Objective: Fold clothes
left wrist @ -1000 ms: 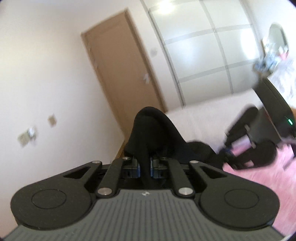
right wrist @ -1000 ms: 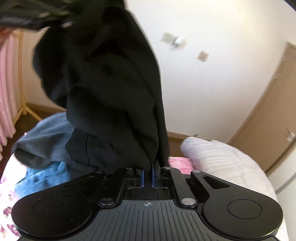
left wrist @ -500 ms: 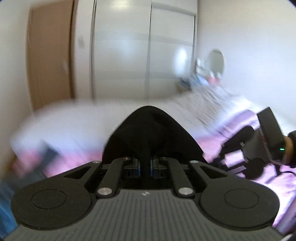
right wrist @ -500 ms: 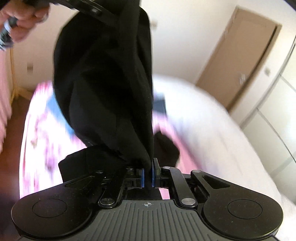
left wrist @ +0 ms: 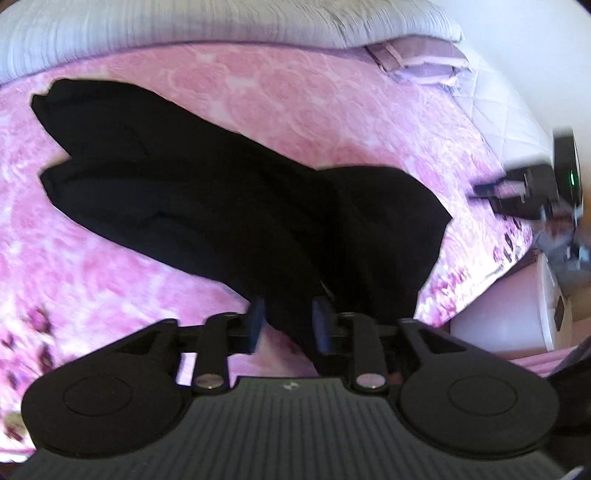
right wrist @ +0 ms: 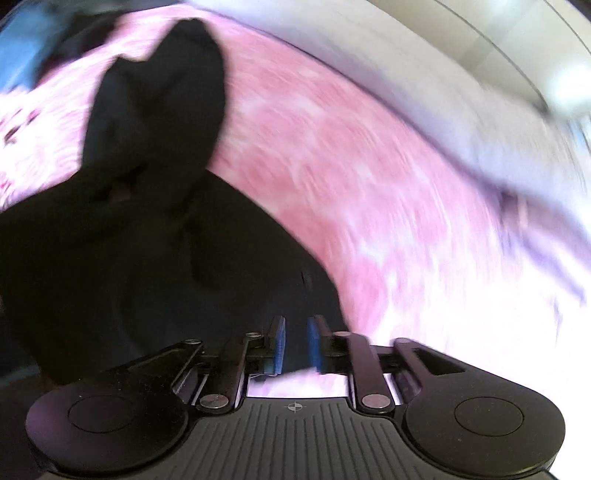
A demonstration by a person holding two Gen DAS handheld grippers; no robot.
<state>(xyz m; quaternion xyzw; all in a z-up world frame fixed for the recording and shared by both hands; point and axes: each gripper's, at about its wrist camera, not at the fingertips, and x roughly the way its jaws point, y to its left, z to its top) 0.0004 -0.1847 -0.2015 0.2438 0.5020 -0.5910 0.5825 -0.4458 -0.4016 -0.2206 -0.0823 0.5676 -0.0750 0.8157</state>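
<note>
A wide bed covered in a pink rose-patterned quilted spread (left wrist: 332,107) filled both wrist views, with a ribbed white blanket (left wrist: 184,26) bunched along its far edge. On the spread lay a long black fabric garment (left wrist: 177,177), stretched out diagonally, its two narrow ends pointing to the far left and its broader end draped toward the near edge of the bed. In the right wrist view the same black garment (right wrist: 122,229) was blurred, and blue cloth (right wrist: 22,48) showed at the far left corner. The left gripper (left wrist: 286,325) had its blue-padded fingers parted, with a fold of the garment lying loosely between them, not pinched. The right gripper (right wrist: 294,345) was likewise parted, with nothing held; the garment's edge lay just beyond its fingers.
</note>
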